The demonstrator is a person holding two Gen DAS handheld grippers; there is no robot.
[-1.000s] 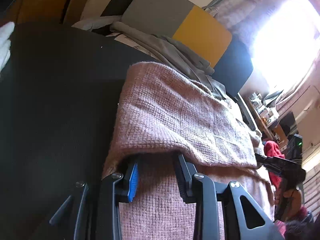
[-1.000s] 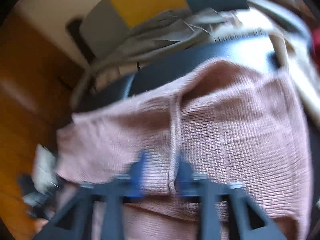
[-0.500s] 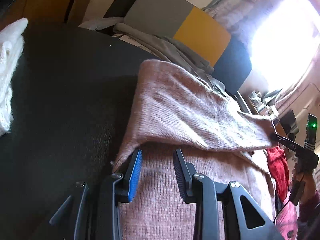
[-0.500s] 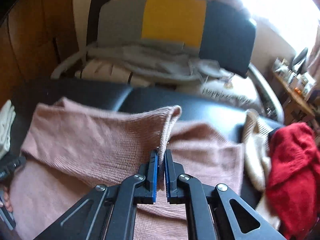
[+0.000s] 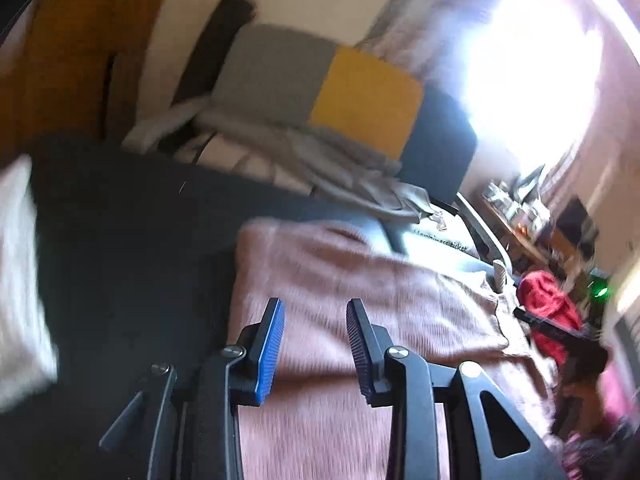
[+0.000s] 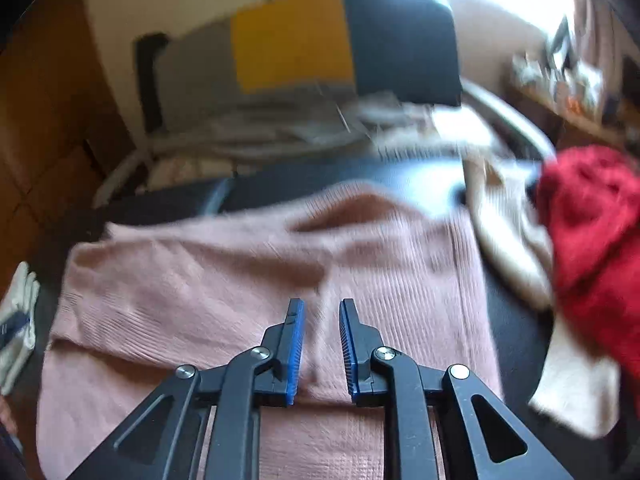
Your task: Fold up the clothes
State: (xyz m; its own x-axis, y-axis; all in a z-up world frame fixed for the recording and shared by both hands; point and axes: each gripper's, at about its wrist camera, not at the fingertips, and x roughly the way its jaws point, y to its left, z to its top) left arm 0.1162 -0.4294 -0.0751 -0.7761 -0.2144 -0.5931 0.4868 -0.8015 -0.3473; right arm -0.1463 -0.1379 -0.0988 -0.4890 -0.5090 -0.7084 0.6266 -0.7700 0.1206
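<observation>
The pink knit sweater (image 6: 248,280) lies spread on a dark upholstered seat (image 5: 120,220), its far part already turned over the near part, so that a folded edge runs across it in both wrist views. The left hand-held gripper (image 5: 315,350) hovers over the sweater's left side with its jaws wide apart and nothing between them; the right hand-held gripper (image 6: 319,346) hangs over the middle, jaws parted and likewise empty. Judging by this, one fold is laid and the cloth is released. A good next fold would call for each gripper to pinch both layers together at an edge, lift evenly so the knit does not stretch or slide, and lay the part down square to the edge already made. The loose knit may drag, so slow, level travel seems wise. To the right, just beside the sweater, lies a cream garment (image 6: 508,240) and on it a red knit garment (image 6: 592,232); white cloth (image 5: 20,280) sits at the left of the seat. Behind stands a chair with grey, yellow and dark panels (image 6: 292,40) heaped with grey cloth.
</observation>
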